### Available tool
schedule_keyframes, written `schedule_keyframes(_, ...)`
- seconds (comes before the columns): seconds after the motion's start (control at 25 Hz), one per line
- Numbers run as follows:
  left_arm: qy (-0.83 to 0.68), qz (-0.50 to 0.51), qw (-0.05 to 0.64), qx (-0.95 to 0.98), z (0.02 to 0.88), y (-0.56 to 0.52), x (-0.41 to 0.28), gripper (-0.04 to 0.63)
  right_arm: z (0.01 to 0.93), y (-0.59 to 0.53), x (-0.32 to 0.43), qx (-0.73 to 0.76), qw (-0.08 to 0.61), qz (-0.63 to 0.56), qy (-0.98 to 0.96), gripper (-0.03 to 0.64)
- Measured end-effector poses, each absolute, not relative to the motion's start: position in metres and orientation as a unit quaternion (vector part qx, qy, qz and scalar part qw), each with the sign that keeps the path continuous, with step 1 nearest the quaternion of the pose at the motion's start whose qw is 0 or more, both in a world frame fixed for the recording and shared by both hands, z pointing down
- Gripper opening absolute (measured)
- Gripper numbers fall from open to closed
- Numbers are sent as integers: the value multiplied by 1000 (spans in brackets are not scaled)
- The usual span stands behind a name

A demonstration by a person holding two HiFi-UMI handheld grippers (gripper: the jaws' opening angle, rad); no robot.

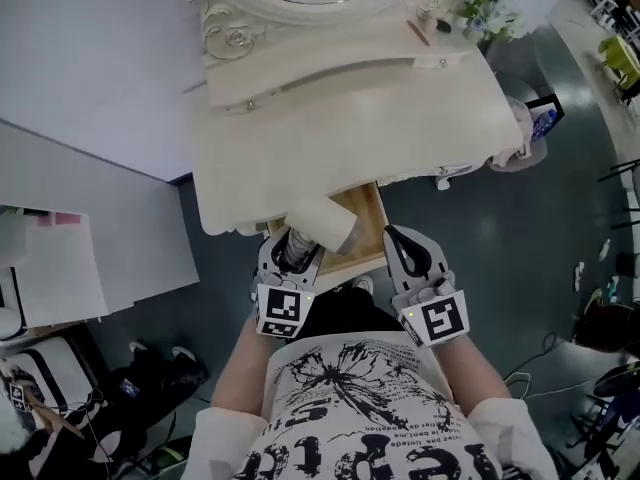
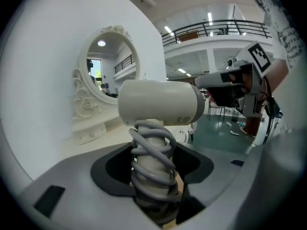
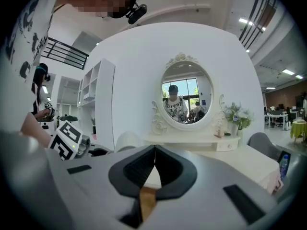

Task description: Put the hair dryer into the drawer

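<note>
Room first. The open wooden-bottomed drawer (image 1: 368, 230) juts from the front edge of the cream dressing table (image 1: 300, 138) toward your body, and its right part shows bare. There is free dark floor (image 1: 520, 238) to the right of the table. A white wall (image 1: 90, 78) runs along its left. Your left gripper (image 1: 290, 253) and right gripper (image 1: 393, 234) sit side by side at the drawer's near edge, near each other but apart.

Your left gripper's jaws stand wide and clamp the handle of the cream plastic hair dryer (image 2: 160, 102). A grey cord (image 2: 152, 157) is coiled round that handle, right between the pads. The barrel lies crosswise above the jaws. In the head view it sits over the drawer's left part, and you can't tell whether it touches the drawer bottom.

Your right gripper's jaws are closed tip to tip with nothing between them.

The dryer covers the drawer's left half, and the grippers cover the drawer's front. The handle's lower end is lost inside the jaws. The oval white-framed mirror (image 3: 186, 96) is cut off at the top of the head view. The small flower bunch (image 3: 237, 115) at the table's back right is too small to make out in detail.
</note>
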State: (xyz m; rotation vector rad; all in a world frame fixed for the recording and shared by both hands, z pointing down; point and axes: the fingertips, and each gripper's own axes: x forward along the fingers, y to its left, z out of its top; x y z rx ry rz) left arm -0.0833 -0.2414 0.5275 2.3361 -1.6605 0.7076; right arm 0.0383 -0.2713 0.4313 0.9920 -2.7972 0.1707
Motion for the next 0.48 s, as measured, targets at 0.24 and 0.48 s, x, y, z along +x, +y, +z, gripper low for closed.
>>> schedule_keyframes(0.24,-473,317,118,814,604,-256,-67,255,462,-291,41,356,91,74,-927,17)
schedule_keyframes(0.48,-388,381,151,826,675,-258,-47,255,494,-304,49,384,114,98,-911,17)
